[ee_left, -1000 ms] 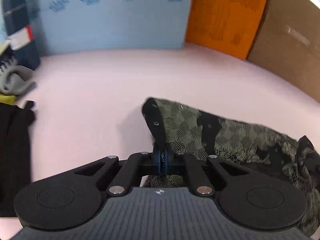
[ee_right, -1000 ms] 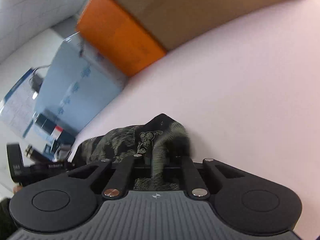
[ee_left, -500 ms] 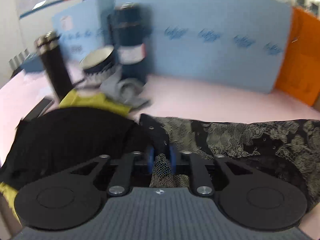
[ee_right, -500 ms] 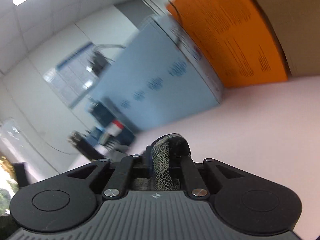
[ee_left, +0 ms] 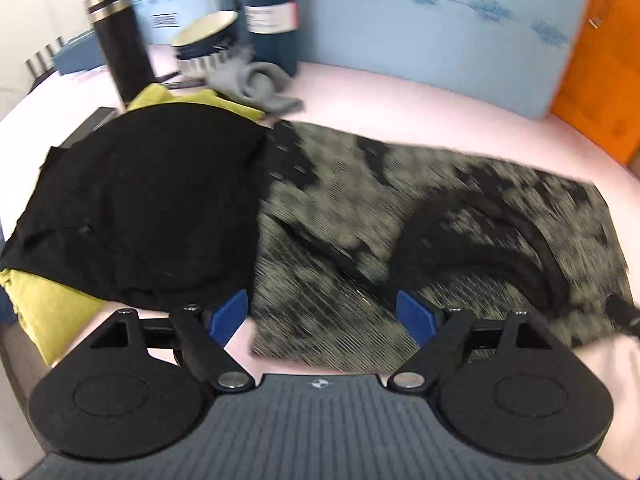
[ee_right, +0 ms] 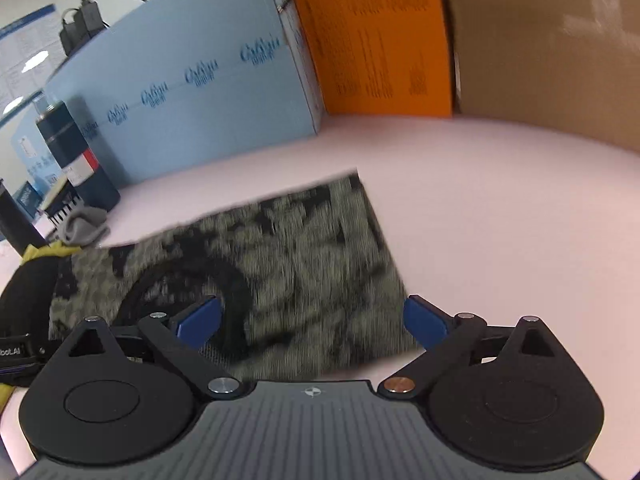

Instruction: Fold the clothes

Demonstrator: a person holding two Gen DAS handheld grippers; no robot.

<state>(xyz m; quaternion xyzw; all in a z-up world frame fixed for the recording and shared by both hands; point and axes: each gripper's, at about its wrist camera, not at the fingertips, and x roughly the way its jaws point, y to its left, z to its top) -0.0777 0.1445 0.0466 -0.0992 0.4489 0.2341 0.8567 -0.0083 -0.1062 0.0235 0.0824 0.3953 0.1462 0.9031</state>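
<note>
A black-and-olive patterned garment (ee_left: 420, 216) lies spread flat on the pink table; it also shows in the right wrist view (ee_right: 288, 268). My left gripper (ee_left: 322, 316) is open and empty, just above the garment's near edge. My right gripper (ee_right: 312, 322) is open and empty over the garment's near right corner. A black garment (ee_left: 144, 204) lies on a yellow-green one (ee_left: 44, 300) at the left, and overlaps the patterned garment's left end.
At the back left stand a black flask (ee_left: 120, 40), a dark blue canister (ee_left: 272, 12), a bowl (ee_left: 208, 36) and a grey cloth (ee_left: 256, 80). A blue panel (ee_right: 192, 92), an orange box (ee_right: 376, 36) and a cardboard box (ee_right: 548, 48) wall the table's back and right.
Both grippers held the patterned garment pinched and carried it over the table. Now both have opened and let it go, and it lies flat on the table.
</note>
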